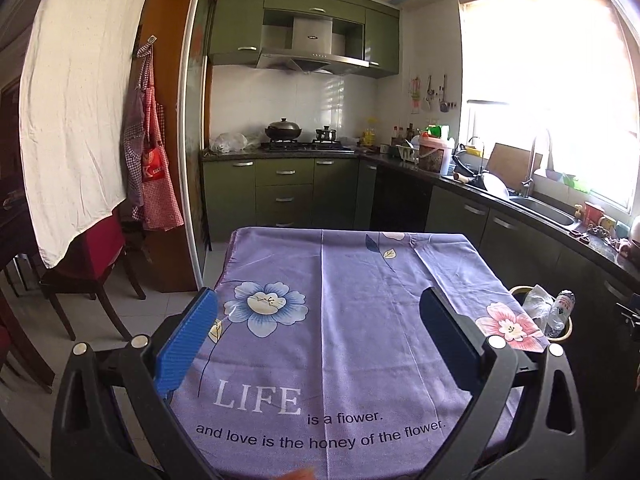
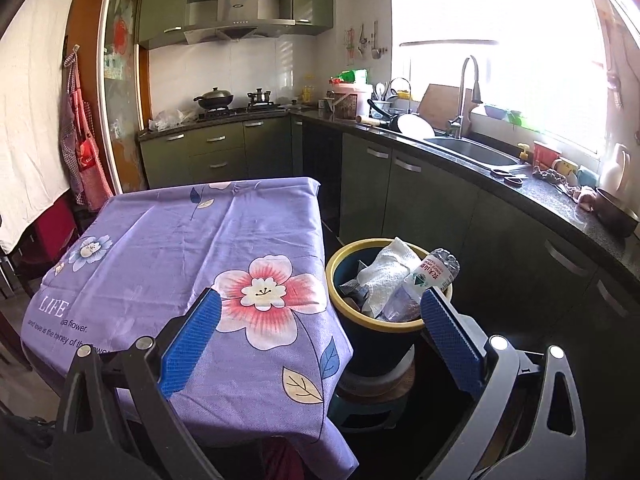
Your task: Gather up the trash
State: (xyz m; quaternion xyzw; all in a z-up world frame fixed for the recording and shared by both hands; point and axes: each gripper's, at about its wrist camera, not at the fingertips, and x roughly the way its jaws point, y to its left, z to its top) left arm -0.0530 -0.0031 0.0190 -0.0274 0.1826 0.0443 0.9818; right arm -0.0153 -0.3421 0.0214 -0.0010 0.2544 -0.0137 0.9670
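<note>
A dark bin with a yellow rim (image 2: 338,286) stands on a stool right of the table. It holds a crumpled white paper towel (image 2: 386,270), a clear plastic bottle (image 2: 434,270) and a dark wrapper (image 2: 352,286). The bin also shows in the left wrist view (image 1: 566,330) at the table's right edge. My left gripper (image 1: 320,312) is open and empty above the purple flowered tablecloth (image 1: 360,300). My right gripper (image 2: 320,316) is open and empty, above the table's right edge (image 2: 256,240), just in front of the bin.
A kitchen counter with a sink (image 2: 472,152) runs along the right under a bright window. A stove with a wok (image 1: 283,130) is at the back. A chair (image 1: 86,276) and a hanging white sheet stand at the left.
</note>
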